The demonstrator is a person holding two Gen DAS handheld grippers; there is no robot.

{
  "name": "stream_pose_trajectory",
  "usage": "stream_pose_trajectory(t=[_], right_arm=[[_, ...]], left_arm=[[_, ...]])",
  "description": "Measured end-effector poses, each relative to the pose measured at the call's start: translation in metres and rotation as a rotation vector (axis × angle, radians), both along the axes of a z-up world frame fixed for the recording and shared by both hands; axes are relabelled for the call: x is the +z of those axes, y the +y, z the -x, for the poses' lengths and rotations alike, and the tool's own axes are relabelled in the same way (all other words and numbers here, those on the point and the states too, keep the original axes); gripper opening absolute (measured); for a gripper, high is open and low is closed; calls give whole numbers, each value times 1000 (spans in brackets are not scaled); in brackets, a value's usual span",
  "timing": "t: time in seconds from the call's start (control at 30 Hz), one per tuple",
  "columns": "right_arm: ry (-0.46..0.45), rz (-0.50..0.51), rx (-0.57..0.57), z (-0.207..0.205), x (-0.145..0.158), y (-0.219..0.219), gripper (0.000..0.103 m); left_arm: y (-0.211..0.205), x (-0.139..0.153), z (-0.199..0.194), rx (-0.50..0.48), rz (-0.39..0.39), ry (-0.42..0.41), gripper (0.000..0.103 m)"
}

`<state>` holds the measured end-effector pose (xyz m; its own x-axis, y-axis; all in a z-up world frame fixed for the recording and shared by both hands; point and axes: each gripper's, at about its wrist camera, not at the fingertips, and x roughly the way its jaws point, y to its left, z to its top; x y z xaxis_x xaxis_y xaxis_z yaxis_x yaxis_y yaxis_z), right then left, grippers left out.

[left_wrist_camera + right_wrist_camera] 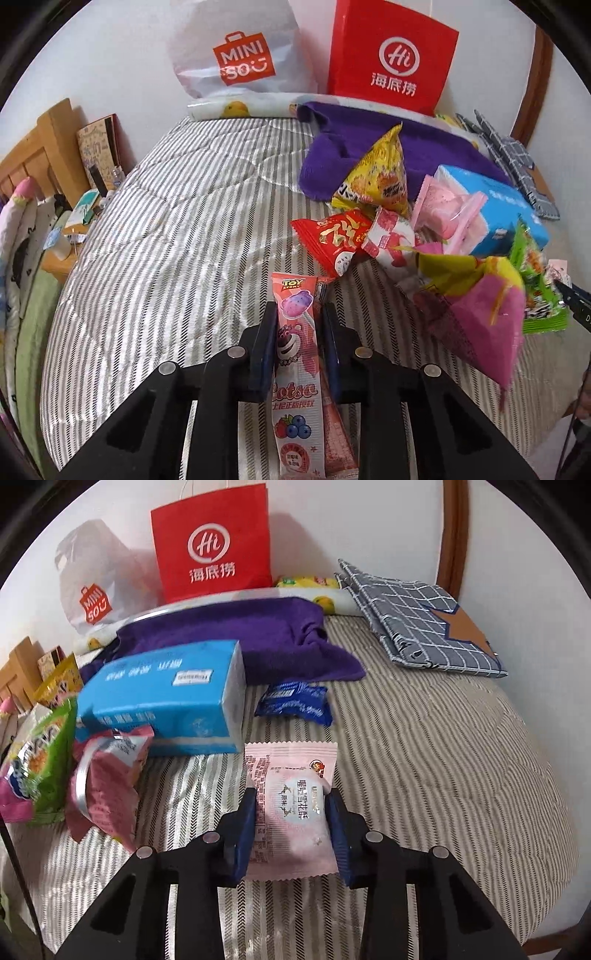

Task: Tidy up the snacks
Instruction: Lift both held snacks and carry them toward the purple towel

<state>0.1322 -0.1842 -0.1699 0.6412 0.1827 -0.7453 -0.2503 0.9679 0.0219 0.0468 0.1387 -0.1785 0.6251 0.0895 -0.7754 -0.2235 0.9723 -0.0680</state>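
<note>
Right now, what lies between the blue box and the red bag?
The purple cloth lies between the blue box and the red bag, clearest in the right wrist view.

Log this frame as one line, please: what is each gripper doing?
left gripper: fingers astride Lotso candy stick | right gripper: fingers astride pink nougat pack | surface: striped bed

Home bedroom: striped mattress (177,229), headboard (33,155).

Both wrist views sit low over the bed (166,229), facing its wall-side edge. Both share the red bag (391,59) and blue box (166,701).
</note>
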Motion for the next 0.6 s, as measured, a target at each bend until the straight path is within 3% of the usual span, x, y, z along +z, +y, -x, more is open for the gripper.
stream_pose_trajectory(t=[0.23,0.6], right_arm=[[-30,-34,-5,6,23,-6,34],[-92,-47,41,11,54,6,34]], left_arm=[[-1,33,8,-22,39,-51,23],[-39,67,-4,-124,59,-104,23]])
